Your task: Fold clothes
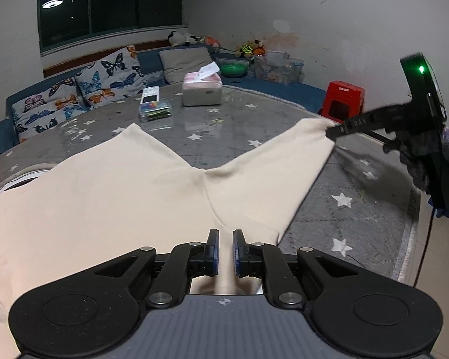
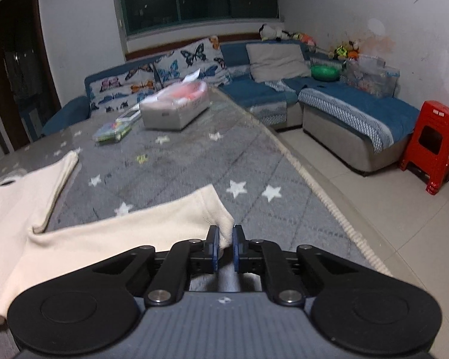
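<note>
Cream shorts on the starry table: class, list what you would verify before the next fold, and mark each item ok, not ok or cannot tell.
1. Right tool pinches the hem of the right leg: ok.
2. Left tool grips the shorts at the waist: ok.
3. Left leg lies flat on the table: ok.
4. Fold path free of the tissue box and remote: ok, both lie far back.
5. Cloth free of wrinkles: cannot tell.
</note>
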{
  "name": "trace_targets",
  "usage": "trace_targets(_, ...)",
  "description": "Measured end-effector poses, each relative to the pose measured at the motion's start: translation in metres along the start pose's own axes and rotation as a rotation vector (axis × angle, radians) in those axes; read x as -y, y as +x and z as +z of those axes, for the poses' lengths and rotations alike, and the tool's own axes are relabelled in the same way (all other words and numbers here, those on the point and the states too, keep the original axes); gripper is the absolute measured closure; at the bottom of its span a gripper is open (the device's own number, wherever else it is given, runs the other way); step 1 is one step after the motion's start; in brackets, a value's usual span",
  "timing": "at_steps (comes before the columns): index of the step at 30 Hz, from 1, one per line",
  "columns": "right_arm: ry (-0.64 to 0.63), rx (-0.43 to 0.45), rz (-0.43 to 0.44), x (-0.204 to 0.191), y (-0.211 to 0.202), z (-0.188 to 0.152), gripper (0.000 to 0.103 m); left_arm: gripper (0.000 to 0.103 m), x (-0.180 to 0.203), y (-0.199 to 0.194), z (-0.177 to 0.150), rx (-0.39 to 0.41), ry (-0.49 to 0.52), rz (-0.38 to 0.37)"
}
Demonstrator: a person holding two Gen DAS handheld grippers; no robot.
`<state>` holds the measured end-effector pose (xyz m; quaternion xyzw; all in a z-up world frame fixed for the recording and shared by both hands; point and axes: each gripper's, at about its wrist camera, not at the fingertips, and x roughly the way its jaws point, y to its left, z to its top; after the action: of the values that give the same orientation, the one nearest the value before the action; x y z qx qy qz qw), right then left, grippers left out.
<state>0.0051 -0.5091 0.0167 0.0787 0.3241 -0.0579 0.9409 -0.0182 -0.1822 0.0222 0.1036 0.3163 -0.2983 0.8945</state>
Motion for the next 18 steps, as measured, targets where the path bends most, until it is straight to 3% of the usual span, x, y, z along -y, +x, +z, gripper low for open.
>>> trace_targets(8,0.004,-0.001,0.007,-0.001,0.004,0.005,0.095,0.092,0.009,0.007,-0.003,-0.005,0.031,-0.007)
trace_targets(12,0.007,0.036,0.041,-0.007,-0.011,0.018,0.095,0.08,0.004,0.003,-0.001,0.009,0.008,0.002)
trace_targets(18,-0.064,0.092,0.117,-0.04,-0.04,0.041,0.095,0.075,-0.007,-0.012,-0.001,0.042,-0.035,0.017)
